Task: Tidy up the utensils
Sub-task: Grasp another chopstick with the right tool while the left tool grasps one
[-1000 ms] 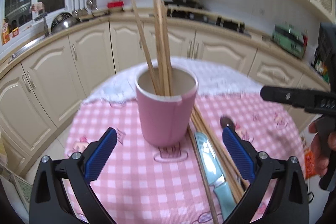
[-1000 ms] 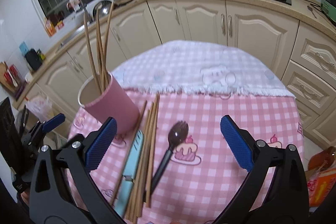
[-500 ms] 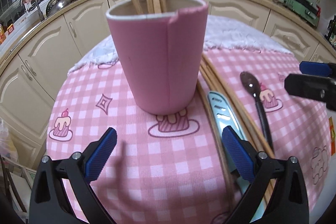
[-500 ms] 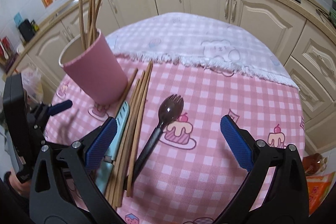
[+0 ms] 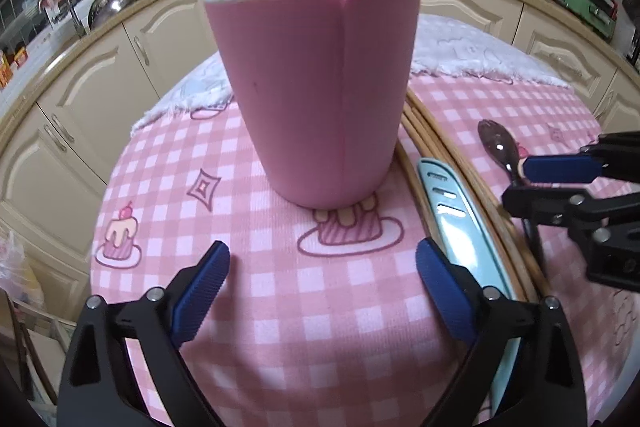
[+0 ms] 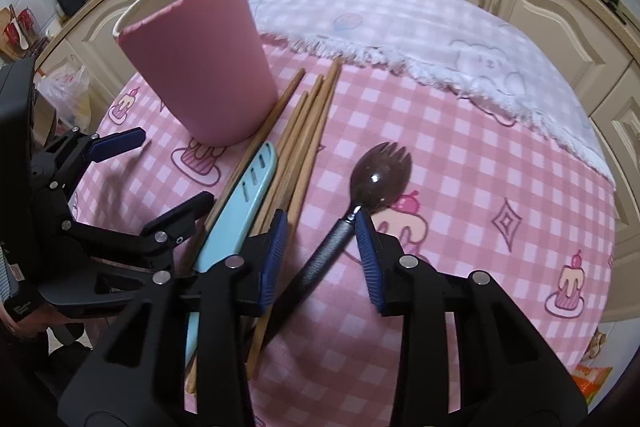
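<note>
You had the right gripper (image 6: 320, 239) straddling the spork (image 6: 362, 199) low on its black handle, near the neck. Its fingers had just been closing around it, but I could still see gaps on both sides, so not clamped yet. Good call going for the handle: it lay clear on the tabletop (image 6: 460, 187), with the loose chopsticks (image 6: 304, 143) bundled just off at its 9 o'clock.

Your left gripper (image 5: 320, 291) sat spread wide and empty, at 6 o'clock from the pink cup (image 5: 320, 99), fingers flanking its base without touching. Looked to me like you were setting up to steady the cup, since it already had chopsticks standing in it and could tip when the spork goes in.

The light-blue sheathed knife (image 6: 244, 203) lay between the chopsticks, untouched.

Compared with a second earlier, both grippers had dropped down close to the cloth. The cup filled much more of the left view, and the right fingers had gone from wide open to nearly pinching.
</note>
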